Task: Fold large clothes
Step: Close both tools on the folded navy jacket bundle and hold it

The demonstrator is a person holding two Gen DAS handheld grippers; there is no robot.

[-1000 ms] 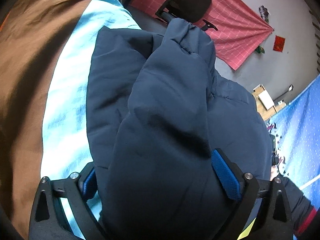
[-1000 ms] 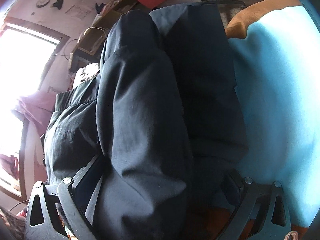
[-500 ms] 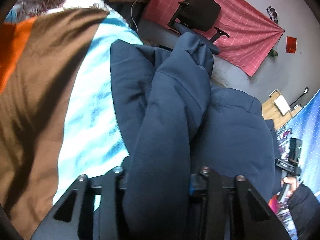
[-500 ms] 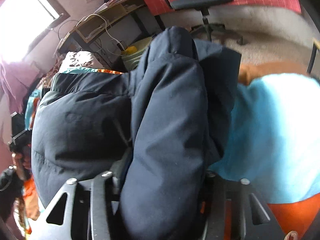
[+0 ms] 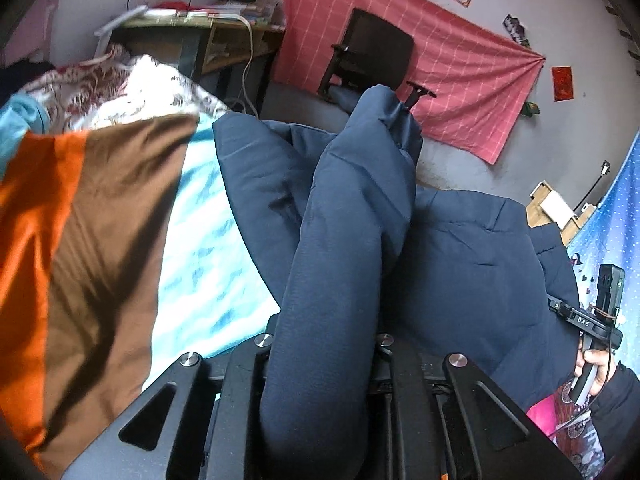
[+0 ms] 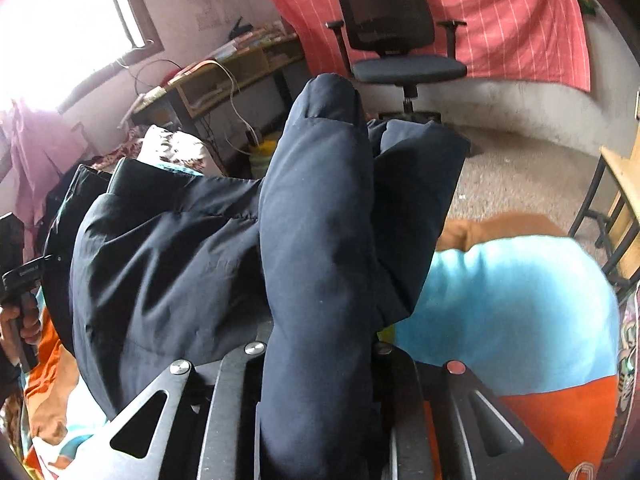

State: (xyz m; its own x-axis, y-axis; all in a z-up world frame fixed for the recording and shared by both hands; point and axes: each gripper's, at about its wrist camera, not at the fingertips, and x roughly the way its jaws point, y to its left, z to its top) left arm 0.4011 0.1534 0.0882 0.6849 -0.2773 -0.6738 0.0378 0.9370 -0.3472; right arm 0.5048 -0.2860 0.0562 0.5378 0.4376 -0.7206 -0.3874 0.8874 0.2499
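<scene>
A striped blanket (image 5: pixel 100 240) covers the bed under the blue jacket (image 5: pixel 460 248). Each claw, left claw (image 5: pixel 320 360) and right claw (image 6: pixel 320 360), pinches a jacket sleeve. Only the right view shows the window (image 6: pixel 60 12) at 10 o'clock.

Navy padded jacket (image 5: pixel 472 256), large and puffy, with stitched quilt lines across the body. Lay spread over a bedcover of light blue, brown and orange blocks. One thick sleeve (image 5: pixel 344 248) lifted off the body and rose away toward its cuff, bunched at the near end. In the right wrist view, the same jacket (image 6: pixel 160 264) sprawled to the left, dark collar at the far edge, another sleeve (image 6: pixel 320 248) raised likewise, cuff end uppermost.
</scene>
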